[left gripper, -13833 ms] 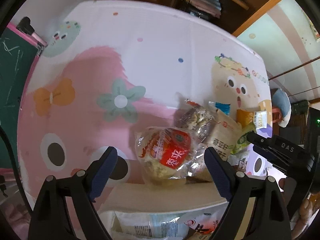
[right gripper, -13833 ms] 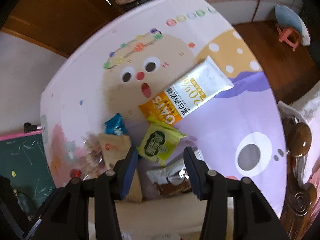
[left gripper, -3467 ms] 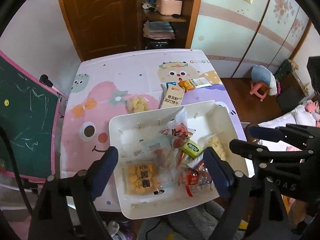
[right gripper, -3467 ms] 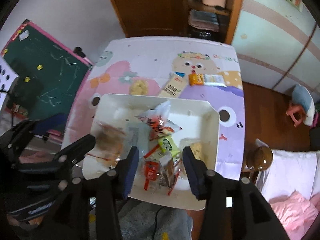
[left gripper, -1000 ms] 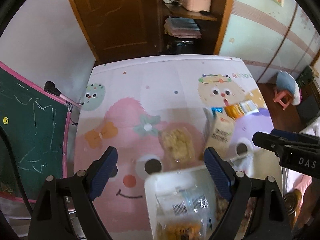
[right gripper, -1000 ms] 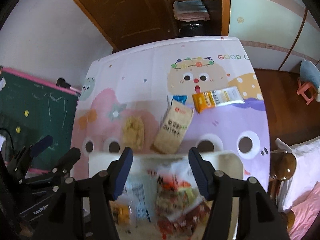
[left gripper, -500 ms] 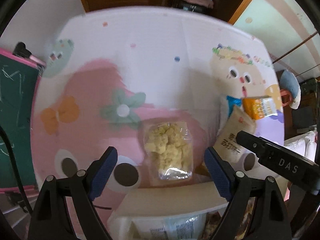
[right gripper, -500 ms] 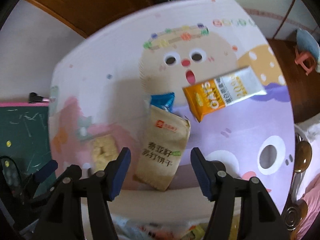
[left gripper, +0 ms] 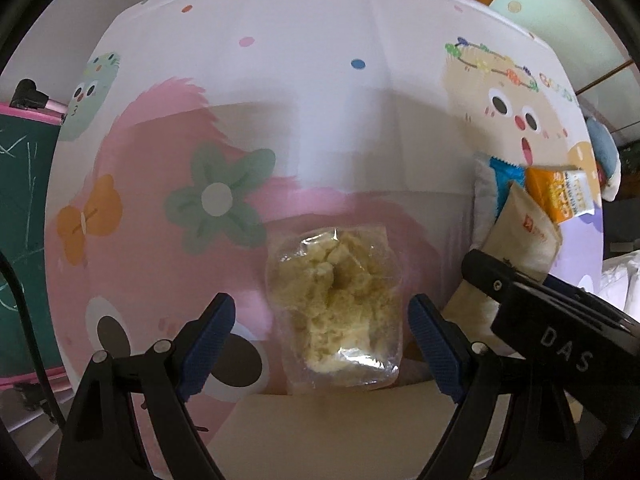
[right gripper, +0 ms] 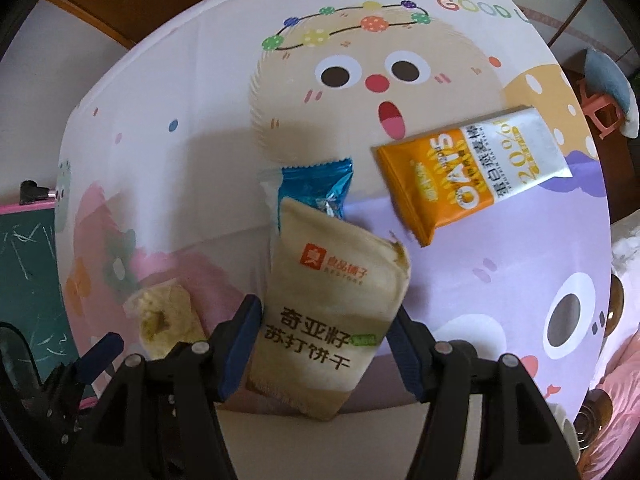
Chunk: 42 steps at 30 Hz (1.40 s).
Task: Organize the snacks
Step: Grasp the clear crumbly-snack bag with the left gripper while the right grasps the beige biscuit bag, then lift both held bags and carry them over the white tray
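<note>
A clear bag of yellow crumbly snack [left gripper: 334, 304] lies on the cartoon tablecloth, between the open fingers of my left gripper [left gripper: 324, 320]. It also shows in the right wrist view [right gripper: 166, 322]. A beige cracker packet [right gripper: 324, 324] lies between the open fingers of my right gripper [right gripper: 324, 348]. It also shows in the left wrist view [left gripper: 520, 240]. A blue packet [right gripper: 316, 192] lies half under its far end. An orange and white oats packet [right gripper: 472, 176] lies further right. The white tray's rim [left gripper: 340, 432] is just below the fingers.
The table's cloth [right gripper: 200, 128] is bare toward the far side. A green chalkboard [left gripper: 20, 240] stands at the table's left edge. The right gripper's body [left gripper: 560, 332] shows at the right of the left wrist view. A pink stool [right gripper: 600, 112] stands on the floor at right.
Both grippers have dropped closer to the table. The clear bag now sits between the left fingers and the beige packet between the right fingers. Both stay open.
</note>
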{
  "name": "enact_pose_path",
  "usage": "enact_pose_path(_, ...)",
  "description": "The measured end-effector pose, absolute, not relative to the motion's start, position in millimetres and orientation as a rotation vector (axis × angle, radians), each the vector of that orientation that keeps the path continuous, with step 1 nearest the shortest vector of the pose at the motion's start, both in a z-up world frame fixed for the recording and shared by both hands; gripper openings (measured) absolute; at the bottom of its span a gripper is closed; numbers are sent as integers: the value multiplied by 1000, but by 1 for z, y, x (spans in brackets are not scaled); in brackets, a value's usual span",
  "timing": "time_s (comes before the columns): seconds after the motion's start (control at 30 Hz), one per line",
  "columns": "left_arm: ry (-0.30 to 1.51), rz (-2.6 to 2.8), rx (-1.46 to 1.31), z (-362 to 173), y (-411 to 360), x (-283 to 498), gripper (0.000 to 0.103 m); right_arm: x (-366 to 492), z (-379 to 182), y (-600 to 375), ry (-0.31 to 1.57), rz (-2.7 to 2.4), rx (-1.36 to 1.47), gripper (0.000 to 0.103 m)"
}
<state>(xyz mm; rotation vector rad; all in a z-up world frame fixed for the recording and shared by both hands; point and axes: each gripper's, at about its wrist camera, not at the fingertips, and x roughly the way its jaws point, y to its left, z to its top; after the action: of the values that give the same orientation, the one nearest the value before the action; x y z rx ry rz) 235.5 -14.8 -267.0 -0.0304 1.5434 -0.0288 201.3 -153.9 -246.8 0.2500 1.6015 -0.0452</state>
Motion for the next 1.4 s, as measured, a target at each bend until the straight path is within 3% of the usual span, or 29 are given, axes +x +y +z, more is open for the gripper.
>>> enact_pose_path(0.07, 1555, -35, -28, -273, -19, 237, 82, 200, -247, -152, 1591, -39, 260, 58)
enact_pose_path(0.13, 1581, -54, -46, -282, -18, 235, 63, 198, -246, -153, 1584, -36, 260, 58)
enact_pose_path(0.37, 1520, -87, -23, -277, -26, 229, 38, 187, -239, -166, 1541, -26, 304, 54)
enact_pose_path(0.6, 1436, -83, -5, -253, -25, 217, 36, 178, -218, -184, 1485, -11, 356, 47)
enact_pose_path(0.67, 1399, -80, 2, -240, -27, 214, 36, 177, -210, -190, 1455, 11, 384, 24)
enact_pose_path(0.73, 1364, -77, 10, -227, -28, 211, 36, 184, -201, -194, 1443, 20, 397, 16)
enact_pose_path(1.1, 1247, -85, -16, -166, -11, 207, 35, 174, -160, -193, 1346, 78, 387, 13)
enact_pose_path(1.4, 1146, -146, -71, -96, -6, 171, 35, 147, -71, -180, 1169, 163, 340, 13)
